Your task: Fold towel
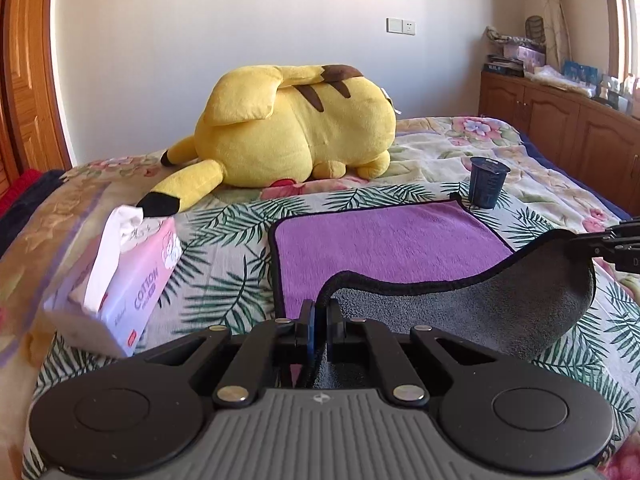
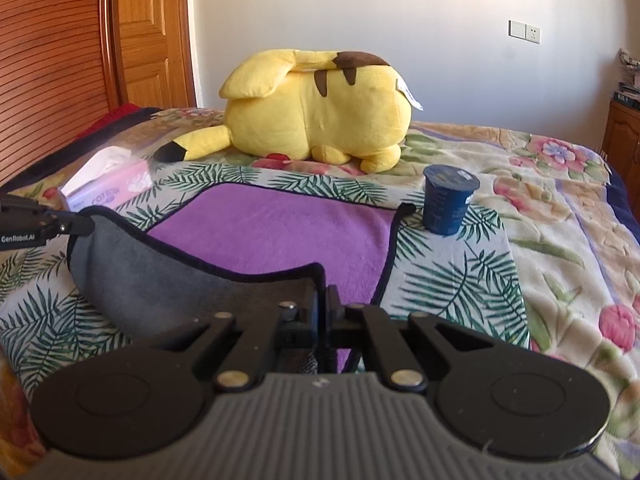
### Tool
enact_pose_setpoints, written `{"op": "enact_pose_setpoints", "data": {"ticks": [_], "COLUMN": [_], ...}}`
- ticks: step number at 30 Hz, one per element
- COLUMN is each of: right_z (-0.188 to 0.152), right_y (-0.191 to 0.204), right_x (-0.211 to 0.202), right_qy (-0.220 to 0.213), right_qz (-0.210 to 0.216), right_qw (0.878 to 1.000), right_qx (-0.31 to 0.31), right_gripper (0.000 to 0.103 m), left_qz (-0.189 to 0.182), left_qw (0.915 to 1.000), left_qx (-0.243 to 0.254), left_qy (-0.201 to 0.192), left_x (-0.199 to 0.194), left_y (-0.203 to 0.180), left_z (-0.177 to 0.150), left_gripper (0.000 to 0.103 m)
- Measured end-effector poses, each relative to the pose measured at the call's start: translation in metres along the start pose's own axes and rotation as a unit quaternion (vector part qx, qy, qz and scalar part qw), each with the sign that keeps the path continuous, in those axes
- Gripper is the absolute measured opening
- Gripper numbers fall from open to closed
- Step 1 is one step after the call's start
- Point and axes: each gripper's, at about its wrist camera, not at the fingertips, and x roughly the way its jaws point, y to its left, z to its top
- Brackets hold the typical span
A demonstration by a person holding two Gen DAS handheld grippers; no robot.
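A towel (image 1: 384, 240), purple on top and grey underneath with a black hem, lies on the bed (image 1: 224, 220). Its near edge is lifted and turned over, so the grey underside (image 1: 480, 312) shows. My left gripper (image 1: 320, 312) is shut on the near left corner of the towel. My right gripper (image 2: 323, 304) is shut on the near right corner of the towel (image 2: 272, 232). Each gripper shows in the other's view: the right one (image 1: 600, 244) at the right edge, the left one (image 2: 76, 224) at the left edge. The hem sags between them.
A big yellow plush toy (image 1: 288, 128) lies behind the towel. A pink tissue pack (image 1: 128, 276) sits left of it. A dark blue cup (image 1: 486, 182) stands at the towel's far right corner. Wooden cabinets (image 1: 560, 128) line the right wall.
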Motion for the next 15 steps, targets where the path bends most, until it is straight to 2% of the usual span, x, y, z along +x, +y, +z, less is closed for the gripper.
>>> {"op": "enact_pose_setpoints", "data": {"ticks": [13, 15], "right_z": [0.020, 0.026], "right_y": [0.001, 0.000], "right_x": [0.009, 0.009], "right_qy": [-0.011, -0.016], "right_qz": [-0.012, -0.013], "right_qw": [0.999, 0.999], "right_qx": [-0.032, -0.034], "right_gripper": [0.004, 0.004], "left_qz": [-0.006, 0.002], "left_qw": [0.9998, 0.9997], "left_qx": [0.012, 0.014], "left_qy": [-0.014, -0.022], "left_x": [0.010, 0.009], "left_y": [0.002, 0.001], "left_z": [0.031, 0.036], "left_gripper": [0.000, 0.000]}}
